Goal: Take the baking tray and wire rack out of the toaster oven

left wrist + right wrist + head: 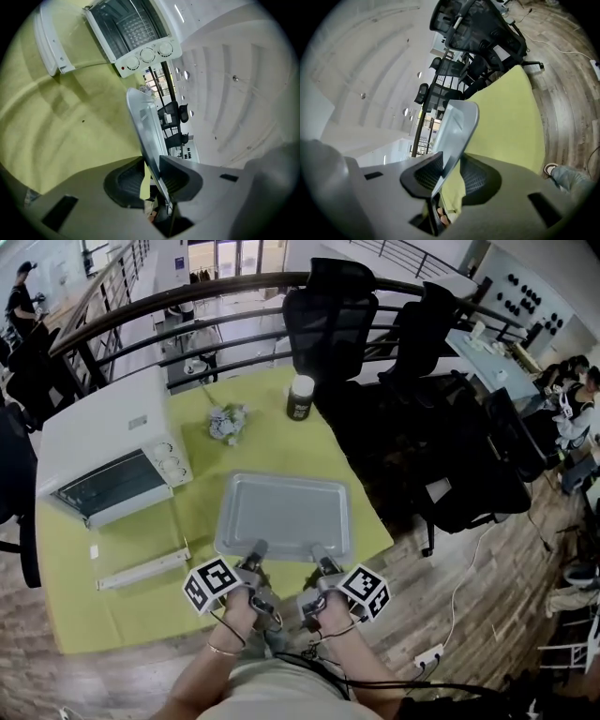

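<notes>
Clamping points: left gripper (pixel 256 548) and right gripper (pixel 318 550) each pinched on the baking tray (pixel 281 512) near rim, spaced for level carry.
Tray position: over table (pixel 122 615), outside toaster oven (pixel 112 456).
Wire rack (pixel 133 28): apparently inside oven.

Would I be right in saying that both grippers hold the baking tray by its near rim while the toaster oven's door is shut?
Not quite: the door of the toaster oven is open, folded down, as the head view shows. Both the left gripper and the right gripper do hold the baking tray by its near rim.
</notes>
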`<state>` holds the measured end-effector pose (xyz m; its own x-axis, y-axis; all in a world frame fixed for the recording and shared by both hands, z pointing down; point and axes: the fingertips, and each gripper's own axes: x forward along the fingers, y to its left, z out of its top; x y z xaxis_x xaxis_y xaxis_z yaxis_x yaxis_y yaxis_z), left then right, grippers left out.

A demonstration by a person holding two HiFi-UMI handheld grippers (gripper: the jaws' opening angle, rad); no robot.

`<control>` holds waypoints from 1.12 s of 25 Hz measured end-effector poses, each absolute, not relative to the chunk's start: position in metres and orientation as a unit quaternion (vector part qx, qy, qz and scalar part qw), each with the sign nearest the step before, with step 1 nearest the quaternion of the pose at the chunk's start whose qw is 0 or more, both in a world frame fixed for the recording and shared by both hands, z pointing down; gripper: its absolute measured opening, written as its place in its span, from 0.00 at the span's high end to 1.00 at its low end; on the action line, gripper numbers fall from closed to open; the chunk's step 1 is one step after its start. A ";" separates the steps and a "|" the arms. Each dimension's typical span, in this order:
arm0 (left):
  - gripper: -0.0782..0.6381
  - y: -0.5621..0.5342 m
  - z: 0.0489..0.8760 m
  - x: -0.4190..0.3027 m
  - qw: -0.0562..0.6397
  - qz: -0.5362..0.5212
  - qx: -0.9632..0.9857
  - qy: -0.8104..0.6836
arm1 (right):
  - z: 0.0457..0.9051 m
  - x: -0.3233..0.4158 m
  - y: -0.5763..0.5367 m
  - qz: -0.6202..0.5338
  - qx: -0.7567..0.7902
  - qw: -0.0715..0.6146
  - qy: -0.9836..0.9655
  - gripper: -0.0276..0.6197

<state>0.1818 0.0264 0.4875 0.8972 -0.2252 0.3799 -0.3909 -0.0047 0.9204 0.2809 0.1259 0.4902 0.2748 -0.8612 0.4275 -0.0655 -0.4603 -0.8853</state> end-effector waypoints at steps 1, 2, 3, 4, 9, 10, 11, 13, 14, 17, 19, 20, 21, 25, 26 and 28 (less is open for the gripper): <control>0.76 0.029 0.489 0.186 0.672 0.066 0.706 -0.215 | 0.491 0.284 0.129 -0.498 -0.695 0.400 0.330 0.79; 0.76 0.032 0.491 0.189 0.673 0.071 0.706 -0.211 | 0.493 0.287 0.133 -0.497 -0.697 0.402 0.326 0.79; 0.76 0.034 0.492 0.193 0.673 0.075 0.705 -0.209 | 0.495 0.290 0.136 -0.495 -0.699 0.404 0.322 0.79; 0.76 0.037 0.494 0.196 0.674 0.080 0.705 -0.206 | 0.497 0.292 0.139 -0.495 -0.700 0.406 0.317 0.79; 0.76 0.046 0.506 0.209 0.675 0.100 0.703 -0.199 | 0.510 0.301 0.152 -0.496 -0.702 0.416 0.296 0.79; 0.76 0.048 0.509 0.210 0.676 0.104 0.702 -0.198 | 0.513 0.302 0.154 -0.497 -0.703 0.417 0.292 0.79; 0.76 0.049 0.512 0.212 0.677 0.107 0.700 -0.198 | 0.516 0.303 0.156 -0.498 -0.703 0.417 0.290 0.79; 0.76 0.053 0.519 0.215 0.680 0.112 0.697 -0.198 | 0.522 0.308 0.160 -0.499 -0.704 0.416 0.285 0.79; 0.76 0.055 0.523 0.217 0.681 0.115 0.695 -0.198 | 0.525 0.310 0.161 -0.500 -0.705 0.415 0.284 0.79; 0.76 0.059 0.533 0.220 0.687 0.121 0.688 -0.201 | 0.535 0.314 0.165 -0.505 -0.706 0.412 0.278 0.79; 0.76 0.061 0.540 0.222 0.690 0.124 0.684 -0.203 | 0.541 0.316 0.166 -0.508 -0.705 0.411 0.274 0.79; 0.76 0.062 0.543 0.223 0.691 0.125 0.682 -0.204 | 0.545 0.318 0.166 -0.510 -0.705 0.410 0.273 0.79; 0.76 0.063 0.546 0.223 0.692 0.126 0.680 -0.206 | 0.548 0.319 0.167 -0.512 -0.705 0.409 0.272 0.79; 0.76 0.065 0.555 0.224 0.696 0.127 0.674 -0.213 | 0.557 0.322 0.167 -0.518 -0.703 0.404 0.271 0.79; 0.76 0.066 0.557 0.225 0.698 0.127 0.672 -0.214 | 0.558 0.323 0.167 -0.519 -0.703 0.403 0.271 0.79; 0.76 0.068 0.560 0.224 0.700 0.127 0.669 -0.217 | 0.561 0.324 0.167 -0.522 -0.702 0.401 0.271 0.79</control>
<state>0.2243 0.0679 0.5602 0.8732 -0.1127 0.4741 -0.4685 0.0734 0.8804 0.3244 0.1672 0.5610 0.3080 -0.7994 0.5159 0.0373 -0.5317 -0.8461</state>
